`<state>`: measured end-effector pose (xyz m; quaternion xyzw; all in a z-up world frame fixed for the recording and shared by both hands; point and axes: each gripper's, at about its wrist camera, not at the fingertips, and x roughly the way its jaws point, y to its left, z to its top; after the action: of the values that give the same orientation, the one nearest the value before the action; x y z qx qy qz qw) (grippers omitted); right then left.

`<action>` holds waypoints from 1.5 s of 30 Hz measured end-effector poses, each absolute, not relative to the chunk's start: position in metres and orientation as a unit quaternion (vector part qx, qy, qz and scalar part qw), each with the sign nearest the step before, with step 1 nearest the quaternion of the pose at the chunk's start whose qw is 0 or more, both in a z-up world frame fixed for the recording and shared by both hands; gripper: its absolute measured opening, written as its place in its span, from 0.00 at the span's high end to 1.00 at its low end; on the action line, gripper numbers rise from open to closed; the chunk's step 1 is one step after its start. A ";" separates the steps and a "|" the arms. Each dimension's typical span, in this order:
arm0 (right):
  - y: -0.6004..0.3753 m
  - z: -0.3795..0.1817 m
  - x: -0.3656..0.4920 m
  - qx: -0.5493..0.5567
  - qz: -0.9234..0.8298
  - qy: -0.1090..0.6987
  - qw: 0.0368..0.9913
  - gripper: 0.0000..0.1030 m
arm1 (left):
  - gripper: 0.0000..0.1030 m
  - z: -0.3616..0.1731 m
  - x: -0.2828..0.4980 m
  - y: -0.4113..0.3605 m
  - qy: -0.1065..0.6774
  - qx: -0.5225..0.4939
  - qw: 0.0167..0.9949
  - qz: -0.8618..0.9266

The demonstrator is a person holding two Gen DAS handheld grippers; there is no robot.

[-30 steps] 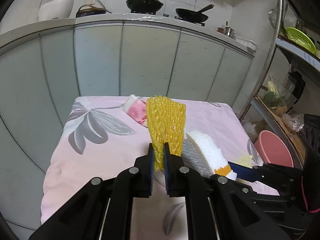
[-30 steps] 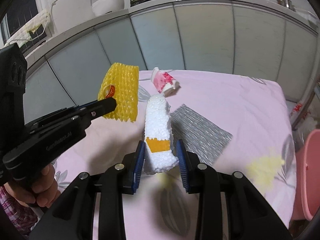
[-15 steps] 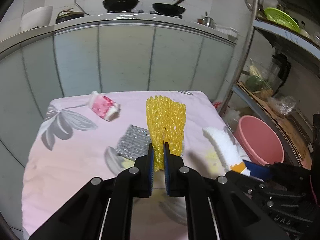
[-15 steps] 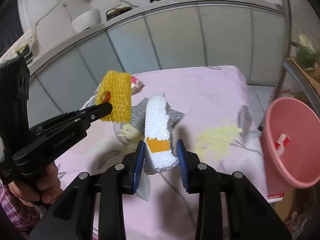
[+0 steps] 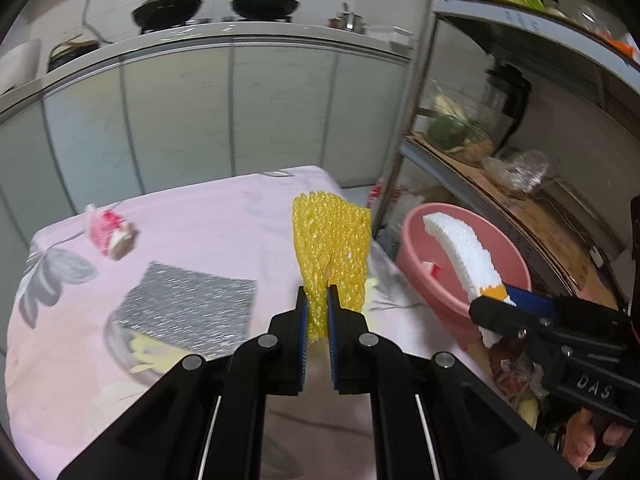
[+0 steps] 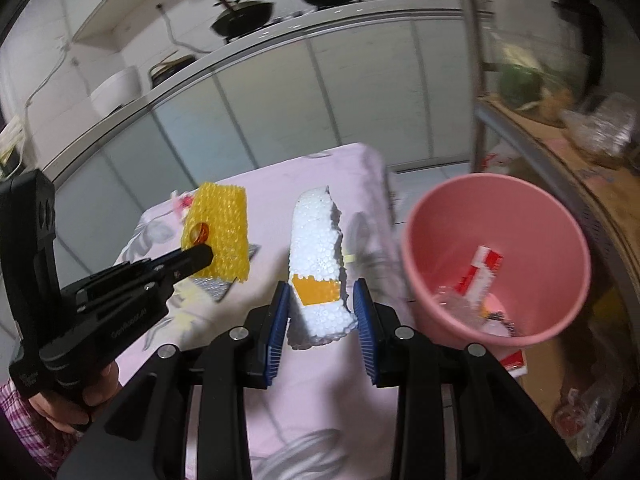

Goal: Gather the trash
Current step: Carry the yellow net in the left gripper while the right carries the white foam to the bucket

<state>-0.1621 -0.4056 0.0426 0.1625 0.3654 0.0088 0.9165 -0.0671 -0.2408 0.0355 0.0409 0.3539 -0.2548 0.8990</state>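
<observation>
Pale kitchen cabinets (image 5: pixel 180 120) back the pink floral-cloth surface (image 5: pixel 208 232). Left jaws clamp yellow foam netting (image 5: pixel 332 248); right jaws clamp white styrofoam strip (image 6: pixel 318 264), pink plastic bucket (image 6: pixel 496 256) just right.

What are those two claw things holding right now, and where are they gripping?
The left gripper pinches a yellow foam net by its bottom edge. The right gripper clamps a white foam piece at its lower end, near the orange tape.

Dim, motion blur, fisheye-warped edges
</observation>
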 end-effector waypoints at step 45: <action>-0.533 -0.010 -0.144 0.186 -0.162 0.395 0.885 0.68 | 0.92 -0.011 -0.031 -0.423 0.389 0.102 0.840 -0.365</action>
<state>-0.1437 -0.5331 -0.0103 0.1862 0.3946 -0.1623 0.8850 -0.0314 -0.4230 -0.0107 0.1020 0.3886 -0.3646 0.8400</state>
